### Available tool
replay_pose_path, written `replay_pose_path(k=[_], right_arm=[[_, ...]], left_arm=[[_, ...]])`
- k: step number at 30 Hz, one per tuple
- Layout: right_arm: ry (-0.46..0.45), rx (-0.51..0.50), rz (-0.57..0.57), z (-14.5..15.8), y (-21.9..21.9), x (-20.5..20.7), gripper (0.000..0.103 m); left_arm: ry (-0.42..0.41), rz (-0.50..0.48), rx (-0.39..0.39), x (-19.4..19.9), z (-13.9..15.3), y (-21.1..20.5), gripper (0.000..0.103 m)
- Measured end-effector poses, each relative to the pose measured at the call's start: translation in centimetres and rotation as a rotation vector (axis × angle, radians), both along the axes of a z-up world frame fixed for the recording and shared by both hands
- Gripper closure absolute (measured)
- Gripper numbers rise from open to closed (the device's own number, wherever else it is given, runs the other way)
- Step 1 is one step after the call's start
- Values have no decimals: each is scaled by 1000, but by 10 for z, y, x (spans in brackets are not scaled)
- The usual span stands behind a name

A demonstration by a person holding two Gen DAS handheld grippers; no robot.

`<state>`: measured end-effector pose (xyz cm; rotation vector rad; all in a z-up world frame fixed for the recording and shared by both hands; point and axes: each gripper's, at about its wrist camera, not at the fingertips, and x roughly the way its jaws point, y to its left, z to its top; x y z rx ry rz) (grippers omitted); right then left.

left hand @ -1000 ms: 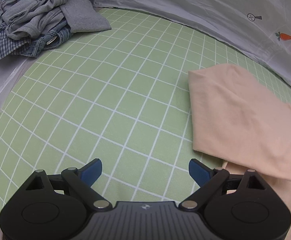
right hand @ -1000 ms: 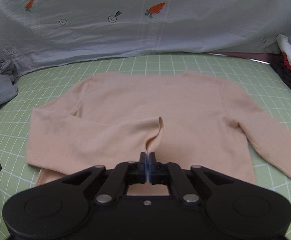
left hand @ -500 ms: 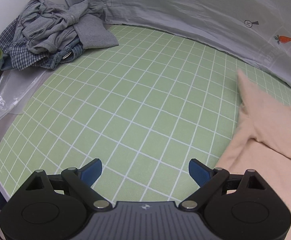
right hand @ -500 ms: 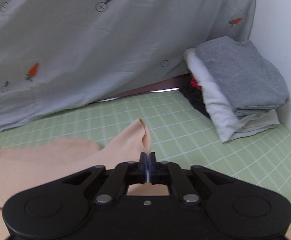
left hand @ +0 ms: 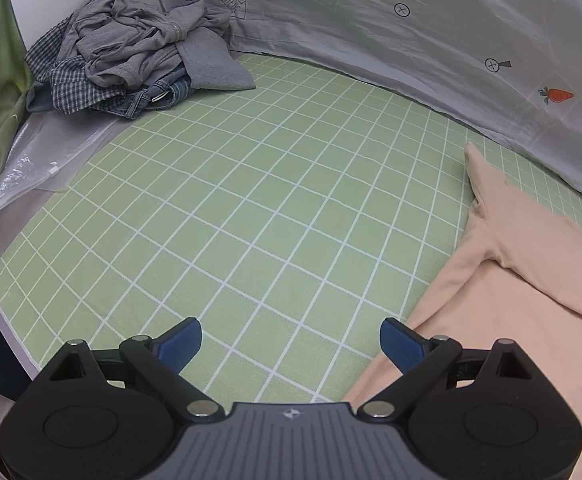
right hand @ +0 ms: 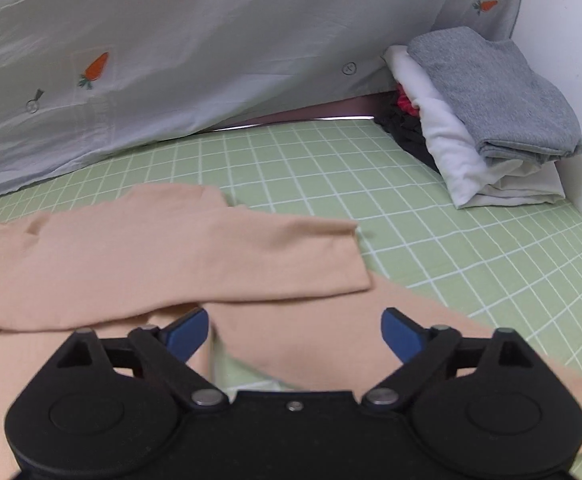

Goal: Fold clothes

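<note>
Right gripper [right hand: 295, 330]: jaws opening, now wide apart, nothing between the two blue pads [right hand: 187, 334]. It hangs over the peach top [right hand: 163, 256], pads clear of the cloth. The top lies flat on the green grid mat [right hand: 431, 208]. One sleeve [right hand: 251, 256] is folded across the body, its cuff end pointing right. A second band of peach cloth runs beneath it toward the lower right corner of the right wrist view; whether this is the other sleeve or the hem cannot be told.

Left gripper [left hand: 291, 340]: jaws wide apart, nothing between them, over bare mat [left hand: 251, 208]. Its right pad [left hand: 401, 344] is just beside the edge of the top [left hand: 531, 280], which occupies the right side of that view with one pointed corner reaching up toward the sheet.

Surroundings, counted:
- One grey sheet [right hand: 211, 48] hangs behind the mat; two carrot prints show on it in the right wrist view, one in the left wrist view.
- One folded stack [right hand: 491, 120] at the mat's far right corner: a grey piece on top, white below, dark and red cloth behind. At least four items; exact count uncertain.
- One unfolded heap [left hand: 131, 56] at the far left corner: grey garments, a checked shirt, denim. At least three items.
- One clear plastic bag [left hand: 31, 168] beside the mat's left edge, near the heap.
</note>
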<state>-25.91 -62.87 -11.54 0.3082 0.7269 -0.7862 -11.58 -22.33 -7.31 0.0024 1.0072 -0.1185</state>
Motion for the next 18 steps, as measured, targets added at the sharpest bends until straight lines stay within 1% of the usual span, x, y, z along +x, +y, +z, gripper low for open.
replay_pose_path(k=[2, 6, 8, 10, 12, 15, 18], right_arm=[[-6, -11, 27, 9, 31, 2, 0], [-8, -27, 15, 16, 100, 9, 0], [-9, -35, 8, 19, 135, 12, 0], [-8, -25, -33, 18, 168, 19, 0], [-14, -3, -64, 14, 199, 29, 0], [-9, 15, -58, 6, 246, 48, 0], [11, 54, -32, 0, 288, 66, 0]], left_arm=[[-6, -30, -21, 3, -4, 14, 6], [-24, -168, -41, 20, -9, 40, 6], [-29, -217, -54, 29, -6, 55, 6], [-47, -283, -78, 39, 1, 74, 4], [-68, -342, -76, 50, 5, 89, 4], [-68, -370, -64, 68, 8, 113, 4], [-57, -374, -75, 78, 8, 137, 4]])
